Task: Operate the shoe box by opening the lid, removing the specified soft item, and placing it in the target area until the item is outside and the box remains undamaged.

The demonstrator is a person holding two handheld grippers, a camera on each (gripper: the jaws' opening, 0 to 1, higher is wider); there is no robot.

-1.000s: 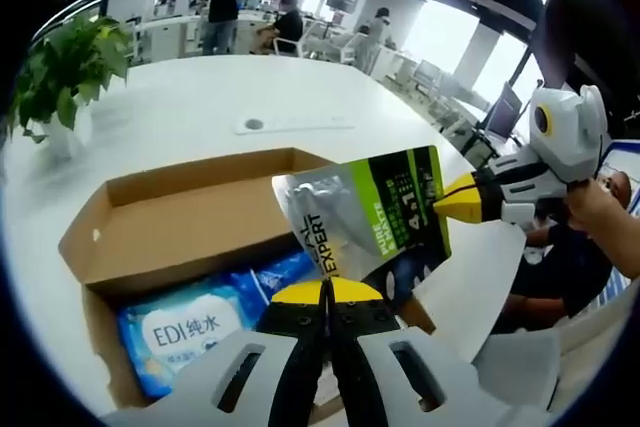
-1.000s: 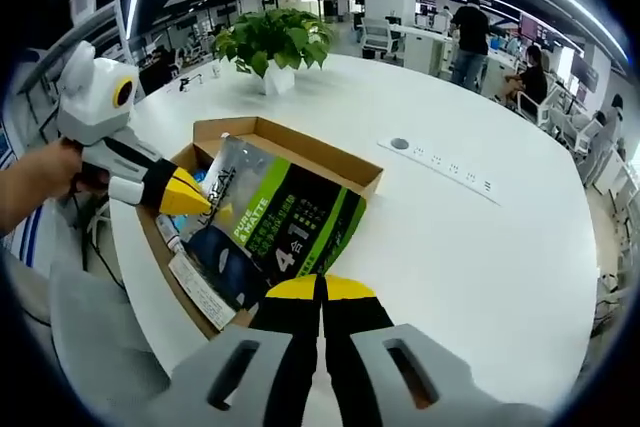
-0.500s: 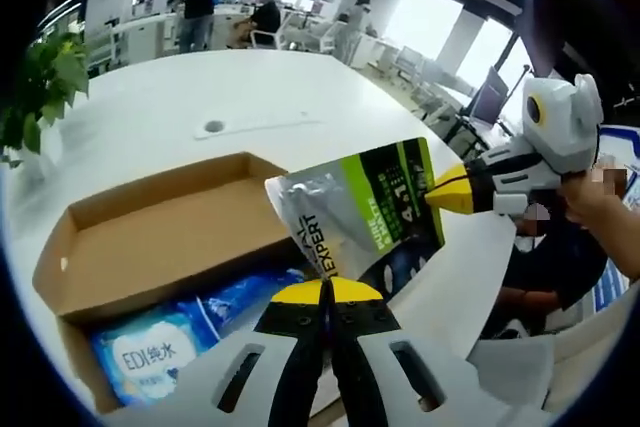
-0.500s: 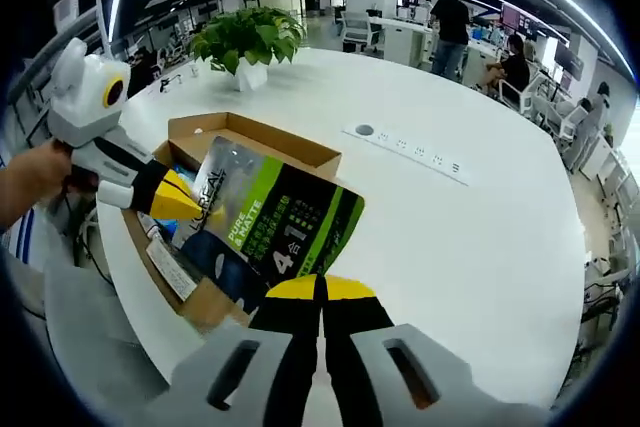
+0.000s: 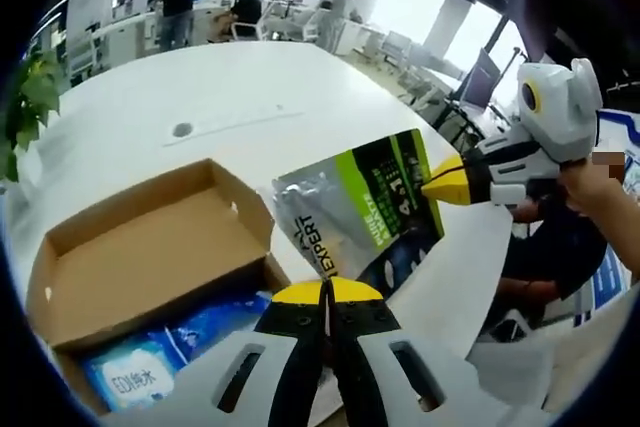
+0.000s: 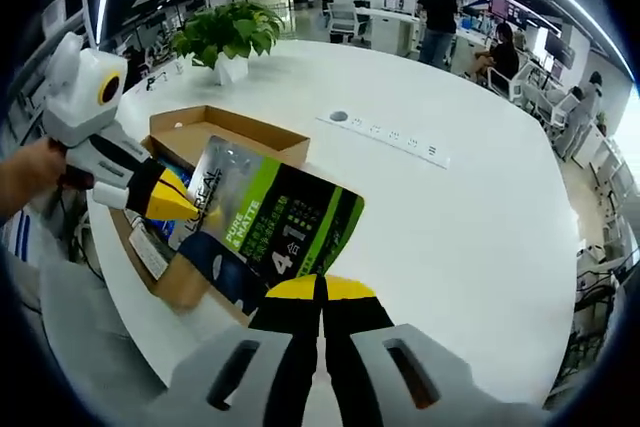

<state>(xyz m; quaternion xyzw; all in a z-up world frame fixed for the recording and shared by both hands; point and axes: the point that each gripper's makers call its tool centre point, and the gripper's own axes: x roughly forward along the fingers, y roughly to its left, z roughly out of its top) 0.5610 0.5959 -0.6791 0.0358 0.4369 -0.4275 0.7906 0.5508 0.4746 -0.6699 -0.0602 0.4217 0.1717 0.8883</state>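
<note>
A silver, green and black pouch [image 5: 365,215] is held in the air between both grippers, over the near edge of an open cardboard shoe box [image 5: 150,247]. A blue wipes pack [image 5: 150,362] inside the box is revealed in the left gripper view; in the right gripper view the box [image 6: 215,137] is partly hidden by the pouch [image 6: 265,232]. The left gripper [image 6: 178,205] is clamped on one pouch edge, the right gripper [image 5: 432,185] on the opposite edge. A round white table [image 6: 450,237], a potted plant [image 6: 225,37] and an open-plan office are seen behind.
</note>
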